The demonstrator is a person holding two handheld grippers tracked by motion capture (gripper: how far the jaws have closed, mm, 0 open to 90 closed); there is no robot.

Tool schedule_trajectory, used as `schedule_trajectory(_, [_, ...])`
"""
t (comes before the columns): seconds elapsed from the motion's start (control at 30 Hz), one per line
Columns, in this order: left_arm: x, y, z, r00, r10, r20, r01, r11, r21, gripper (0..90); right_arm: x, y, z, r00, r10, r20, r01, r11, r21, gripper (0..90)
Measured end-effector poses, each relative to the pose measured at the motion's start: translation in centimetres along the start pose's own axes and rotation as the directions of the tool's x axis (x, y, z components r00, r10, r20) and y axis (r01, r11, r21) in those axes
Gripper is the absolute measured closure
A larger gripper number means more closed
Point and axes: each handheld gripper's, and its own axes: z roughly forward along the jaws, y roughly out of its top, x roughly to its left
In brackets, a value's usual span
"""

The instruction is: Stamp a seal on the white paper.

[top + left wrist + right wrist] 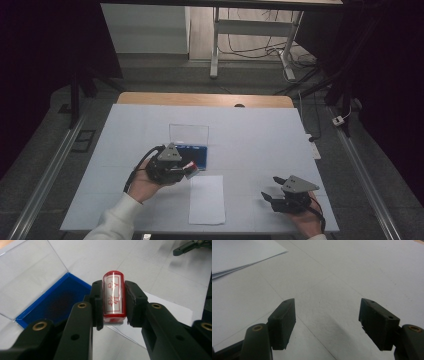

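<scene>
- The work surface is a pale white sheet-covered table [260, 135] with a bare wooden strip along its far edge.
- The room around it is dark; grey floor, a white desk frame [250, 30] and loose cables lie beyond the far edge.
- A blue ink pad in a clear hinged plastic case [192, 150], lid standing open, sits just ahead of the left gripper [186, 171]; in the left gripper view the blue tray [53, 301] lies to the left of the jaws and below them.
- A white rectangular sheet of paper [207, 199] lies just beside the left gripper, on its right, and between the two grippers.
- The left gripper [113, 302] is clamped on a red cylindrical stamp with a white label bearing red characters [113, 296]; the stamp sits between both pads, raised off the table.
- The right gripper [274, 190] rests near the table's near right corner, well apart from the stamp [191, 169].
- The right gripper's [327, 322] jaws stand wide apart with bare table between them; the paper's [242, 255] corner lies ahead on its left.
</scene>
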Motion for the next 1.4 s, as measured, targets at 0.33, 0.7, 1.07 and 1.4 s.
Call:
schedule_trajectory(0.33, [-1.1, -0.1, 0.6, 0.9992, 0.023, 0.032, -0.023, 0.9997, 0.007, 69.6, 0.1, 0.0, 0.1, 1.0, 0.002, -0.003, -0.002, 1.0, 0.001, 29.7])
schedule_trajectory(0.7, [-2.0, 0.0, 1.3, 0.9973, 0.043, 0.059, -0.044, 0.9988, 0.021, 69.6, 0.1, 0.0, 0.2, 1.0, 0.0, -0.005, 0.0, 1.0, 0.004, 29.7])
schedule_trajectory(1.07, [-3.2, 0.1, 2.7, 0.993, 0.074, 0.093, -0.079, 0.9957, 0.049, 69.6, 0.1, -0.1, 0.2, 1.0, -0.003, -0.006, 0.003, 1.0, 0.009, 29.7])
schedule_trajectory(1.4, [-3.9, 0.2, 3.7, 0.9895, 0.094, 0.109, -0.103, 0.9919, 0.074, 69.6, 0.0, -0.1, 0.2, 1.0, -0.003, -0.006, 0.003, 1.0, 0.016, 29.7])
